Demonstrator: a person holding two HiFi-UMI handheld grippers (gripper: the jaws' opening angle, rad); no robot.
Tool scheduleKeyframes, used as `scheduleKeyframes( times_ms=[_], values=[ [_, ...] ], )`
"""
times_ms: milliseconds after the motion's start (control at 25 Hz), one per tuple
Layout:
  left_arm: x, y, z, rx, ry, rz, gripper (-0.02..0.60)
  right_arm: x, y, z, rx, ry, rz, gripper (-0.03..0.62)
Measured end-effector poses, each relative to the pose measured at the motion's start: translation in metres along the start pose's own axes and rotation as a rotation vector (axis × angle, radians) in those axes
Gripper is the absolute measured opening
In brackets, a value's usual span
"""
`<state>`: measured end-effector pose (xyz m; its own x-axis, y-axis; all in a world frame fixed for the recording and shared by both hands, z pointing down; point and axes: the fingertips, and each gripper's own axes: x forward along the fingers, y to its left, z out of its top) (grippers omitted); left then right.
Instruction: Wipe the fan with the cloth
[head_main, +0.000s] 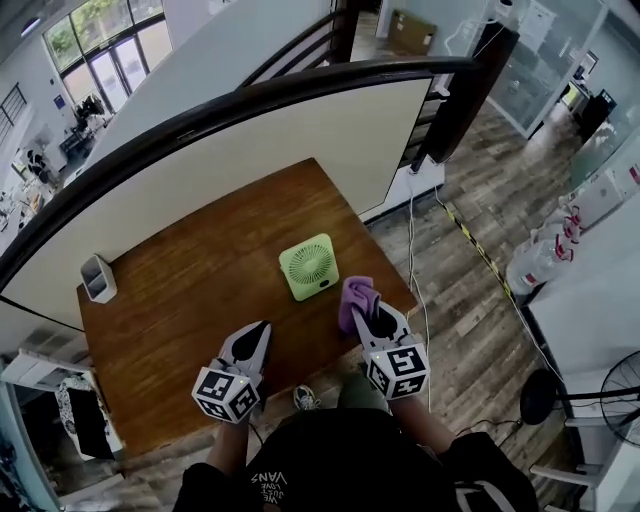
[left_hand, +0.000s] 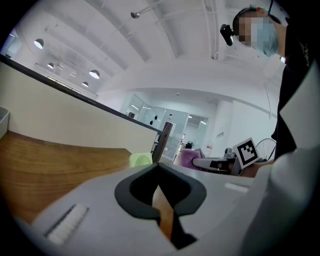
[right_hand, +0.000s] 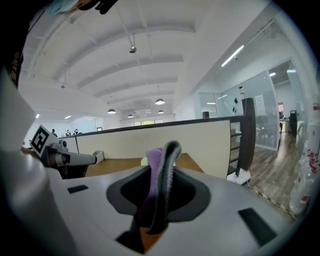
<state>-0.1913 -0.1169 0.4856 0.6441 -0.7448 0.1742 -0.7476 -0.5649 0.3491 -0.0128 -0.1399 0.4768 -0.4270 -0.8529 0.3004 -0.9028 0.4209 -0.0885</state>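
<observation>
print: "VANS", seen upside down | on: your black shirt (head_main: 330, 452) | smaller lines beside it: too small for you to read

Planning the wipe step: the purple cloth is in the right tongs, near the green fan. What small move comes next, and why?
Probably ease the right tongs forward and left until the purple cloth meets the green fan. The cloth is clamped but hangs apart from the fan, off its right side; the left tongs are shut, empty.
</observation>
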Motion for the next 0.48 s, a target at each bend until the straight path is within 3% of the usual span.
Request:
scheduleKeyframes(
  times_ms=[480],
  values=[
    [-0.025,-0.042,0.017,-0.036,-0.107,0.059,0.011,-0.046,0.01,0.02,-0.032,-0.031,0.115,0.095]
  ],
)
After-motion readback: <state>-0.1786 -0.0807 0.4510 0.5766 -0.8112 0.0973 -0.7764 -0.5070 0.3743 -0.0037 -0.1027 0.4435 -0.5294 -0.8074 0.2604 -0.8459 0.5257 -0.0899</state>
